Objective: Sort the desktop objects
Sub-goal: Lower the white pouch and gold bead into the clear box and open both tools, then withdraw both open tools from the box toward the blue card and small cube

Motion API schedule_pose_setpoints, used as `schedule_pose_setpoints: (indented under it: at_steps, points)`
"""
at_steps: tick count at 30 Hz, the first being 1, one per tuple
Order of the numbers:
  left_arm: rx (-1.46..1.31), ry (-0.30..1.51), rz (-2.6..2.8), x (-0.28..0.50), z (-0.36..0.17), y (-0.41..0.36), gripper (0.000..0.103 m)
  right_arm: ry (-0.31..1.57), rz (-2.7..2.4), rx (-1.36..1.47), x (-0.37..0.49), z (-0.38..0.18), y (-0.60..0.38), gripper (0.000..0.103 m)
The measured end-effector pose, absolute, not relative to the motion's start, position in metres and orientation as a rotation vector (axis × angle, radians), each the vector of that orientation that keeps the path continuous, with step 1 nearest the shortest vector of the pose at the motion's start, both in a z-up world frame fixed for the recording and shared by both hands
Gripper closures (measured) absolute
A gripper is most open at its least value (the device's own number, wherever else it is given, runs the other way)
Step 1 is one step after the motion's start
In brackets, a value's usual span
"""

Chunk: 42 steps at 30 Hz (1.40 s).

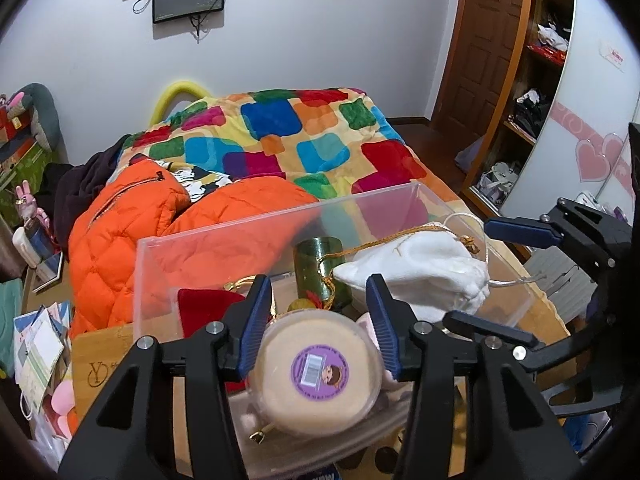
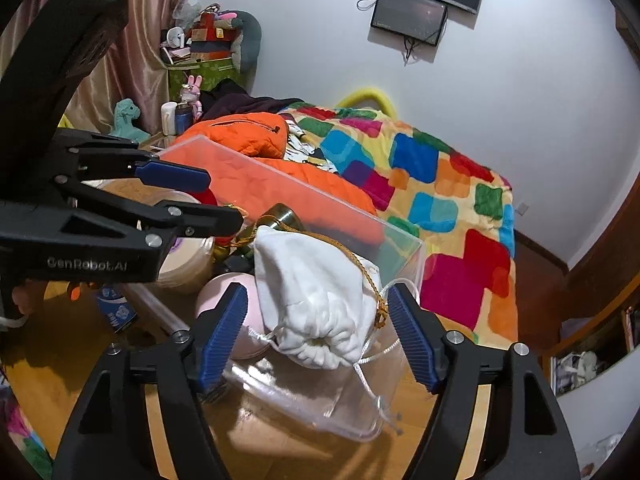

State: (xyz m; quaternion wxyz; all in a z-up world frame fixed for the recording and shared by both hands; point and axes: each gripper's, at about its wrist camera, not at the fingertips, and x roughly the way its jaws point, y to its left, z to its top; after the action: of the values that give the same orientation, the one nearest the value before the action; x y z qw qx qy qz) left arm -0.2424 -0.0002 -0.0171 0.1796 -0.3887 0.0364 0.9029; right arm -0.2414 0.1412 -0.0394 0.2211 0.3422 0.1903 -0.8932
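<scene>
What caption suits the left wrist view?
Open left gripper straddling round tub above clear box holding white pouch.

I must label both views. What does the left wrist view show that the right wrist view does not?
Only the left wrist view: the purple sticker on the round tub, the wardrobe shelves. Only the right wrist view: the curtain, the teal toy horse. Both: the white pouch, the clear box, the orange jacket.
</scene>
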Motion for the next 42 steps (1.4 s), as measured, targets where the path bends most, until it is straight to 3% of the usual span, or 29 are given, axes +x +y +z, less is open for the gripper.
schedule_pose_setpoints:
  at_steps: [2, 8, 12, 17, 21, 25, 42]
  points:
    - [-1.082, 0.115, 2.573, -0.237, -0.013, -0.002, 0.040, 0.544, -2.475, 0.942, -0.237, -0.037, 0.140, 0.029]
    - [-1.027, 0.166, 2.618, -0.220, -0.001, -0.004, 0.030, 0.564, -2.507, 0.927, -0.225, -0.030, 0.141, 0.025]
    - [-0.995, 0.174, 2.628, -0.208, 0.005, -0.008, 0.029, 0.581, -2.533, 0.913, -0.214, -0.025, 0.141, 0.025]
    - [-0.942, 0.194, 2.666, -0.190, 0.013, -0.013, 0.014, 0.573, -2.552, 0.904, -0.204, -0.019, 0.142, 0.025]
    - [-0.935, 0.211, 2.685, -0.178, 0.015, -0.019, 0.013, 0.543, -2.577, 0.901, -0.196, -0.014, 0.145, 0.024]
    - [-0.960, 0.225, 2.707, -0.170, 0.014, -0.028, 0.012, 0.470, -2.591, 0.888, -0.187, -0.011, 0.153, 0.016]
    - [-1.143, 0.166, 2.671, -0.143, -0.034, -0.047, 0.012, 0.356, -2.492, 1.000, -0.165, -0.052, 0.148, 0.016]
